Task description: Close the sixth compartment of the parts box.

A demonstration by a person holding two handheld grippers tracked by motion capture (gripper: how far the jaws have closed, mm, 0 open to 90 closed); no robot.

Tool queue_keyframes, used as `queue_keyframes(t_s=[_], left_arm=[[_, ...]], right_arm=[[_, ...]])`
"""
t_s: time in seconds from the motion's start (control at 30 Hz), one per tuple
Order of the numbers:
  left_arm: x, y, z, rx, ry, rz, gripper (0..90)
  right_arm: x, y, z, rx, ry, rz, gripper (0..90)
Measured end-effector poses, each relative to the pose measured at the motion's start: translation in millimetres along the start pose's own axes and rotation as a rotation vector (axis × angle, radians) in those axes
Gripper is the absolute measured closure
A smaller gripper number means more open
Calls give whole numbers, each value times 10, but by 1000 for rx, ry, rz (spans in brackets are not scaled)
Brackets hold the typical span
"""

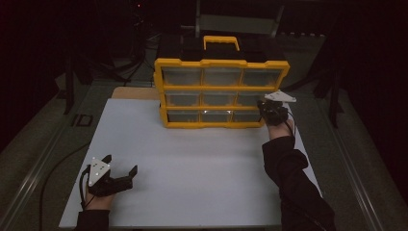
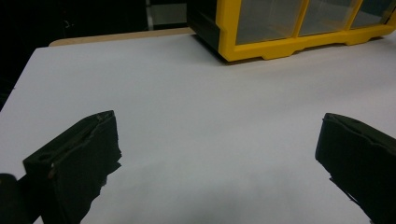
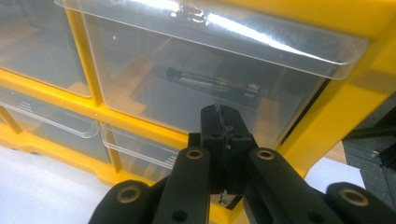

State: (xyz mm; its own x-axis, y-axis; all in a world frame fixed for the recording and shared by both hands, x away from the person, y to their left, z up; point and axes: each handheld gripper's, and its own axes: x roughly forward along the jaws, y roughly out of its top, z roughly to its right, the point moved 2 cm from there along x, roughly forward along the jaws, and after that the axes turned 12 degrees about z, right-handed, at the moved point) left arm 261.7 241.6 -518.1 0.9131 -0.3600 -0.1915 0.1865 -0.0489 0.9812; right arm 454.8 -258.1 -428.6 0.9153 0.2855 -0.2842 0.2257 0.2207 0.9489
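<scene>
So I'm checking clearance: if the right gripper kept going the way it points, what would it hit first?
Probably the clear drawer at the right of the organizer's middle row; the shut right gripper points at its front, seemingly just short of it.

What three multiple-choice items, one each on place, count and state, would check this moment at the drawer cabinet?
1. Where is the right gripper?
A. at the cabinet's right-hand drawers
B. on the carry handle
C. at the board's near left corner

2. How many rows of clear drawers does the yellow cabinet show?
A. two
B. three
C. five

3. How do the left gripper's jaws stand?
A. shut on a drawer
B. shut on nothing
C. wide open over the white board

Answers:
1 A, the right gripper view shows its closed jaws in front of a clear drawer.
2 B, three rows counted in the high view.
3 C, the left gripper view shows bare board between them.
</scene>
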Motion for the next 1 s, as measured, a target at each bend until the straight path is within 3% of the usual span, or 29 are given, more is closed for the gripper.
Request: queue_keyframes(t_s=[0.3,0.47,0.53,0.67,1.0], left_arm=[[8,-6,-1,-1,1,-5,0],[8,-8,-7,-2,2,-6,0],[7,-8,-10,-6,2,-2,0],[7,-9,-10,-5,1,-3,0],[6,-9,-13,-7,1,-2,0]], right_arm=[[0,7,0,1,3,-8,896],[-13,-6,-31,18,11,-15,840],[-33,-4,-65,25,4,-8,772],[-58,19,-125,51,8,0,535],[-103,53,-147,107,-22,26,257]])
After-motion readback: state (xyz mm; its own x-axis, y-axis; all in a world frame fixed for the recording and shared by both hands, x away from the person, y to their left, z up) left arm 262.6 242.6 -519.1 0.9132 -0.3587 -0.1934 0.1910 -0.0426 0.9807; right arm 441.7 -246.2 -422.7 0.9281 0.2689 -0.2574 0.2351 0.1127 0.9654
